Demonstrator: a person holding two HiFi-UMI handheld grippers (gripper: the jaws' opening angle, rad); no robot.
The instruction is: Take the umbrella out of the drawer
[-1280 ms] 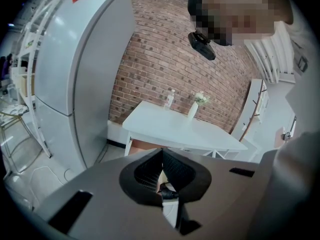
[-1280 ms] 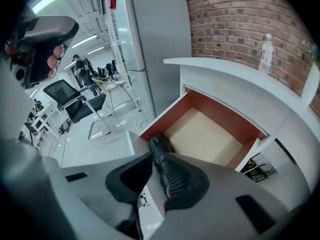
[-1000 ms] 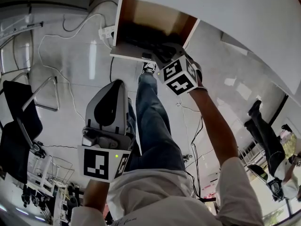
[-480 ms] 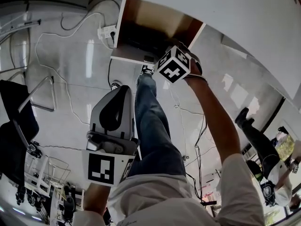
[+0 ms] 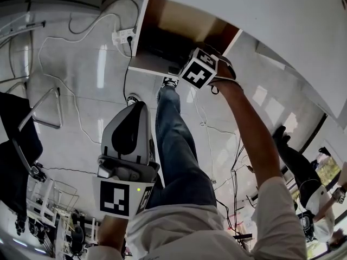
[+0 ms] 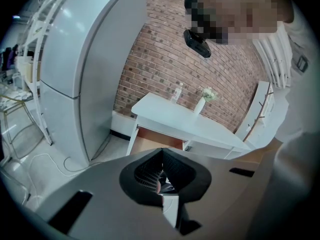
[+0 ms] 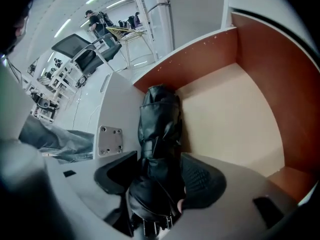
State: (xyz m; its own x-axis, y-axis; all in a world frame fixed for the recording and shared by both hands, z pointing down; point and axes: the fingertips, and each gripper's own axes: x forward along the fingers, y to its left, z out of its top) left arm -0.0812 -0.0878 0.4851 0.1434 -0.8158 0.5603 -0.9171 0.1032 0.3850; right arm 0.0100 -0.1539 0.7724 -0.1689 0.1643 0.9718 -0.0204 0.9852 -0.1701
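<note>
**Head view.** Person standing, looking steeply down. White desk [image 5: 260, 15] at the far edge, with its drawer [image 5: 142, 37] pulled out towards the person's legs. The right gripper [image 5: 187, 61] is at the end of an outstretched arm and reaches into the near right corner of the drawer, its marker cube uppermost. It points steeply down, probably because the load lies on the drawer floor. The left gripper [image 5: 139, 108] hangs near the body, well apart from the drawer, and seems unneeded for this step. The drawer interior is dark here and its contents are not legible.

**Left gripper view.** Jaws clenched tip to tip with nothing between them. Beyond them are the desk, the open drawer under it, a tall white refrigerator [image 6: 85, 59] at left and a brick wall [image 6: 165, 59] behind.

**Right gripper view.** The folded black umbrella [image 7: 159, 129] is still in the drawer. It lies lengthwise against the white panel on the drawer's left side, and the beige floor to its right is bare. Its near end sits between the jaws, which have just been opening and stand wide. The left pad is clear of the fabric and the right pad is just beside it, so there is no grip yet. The jaws straddle the bundle across its width, probably so that closing them would pinch it evenly.

**Status.** Judged as the approach to grasping; lifting out is not begun.
</note>
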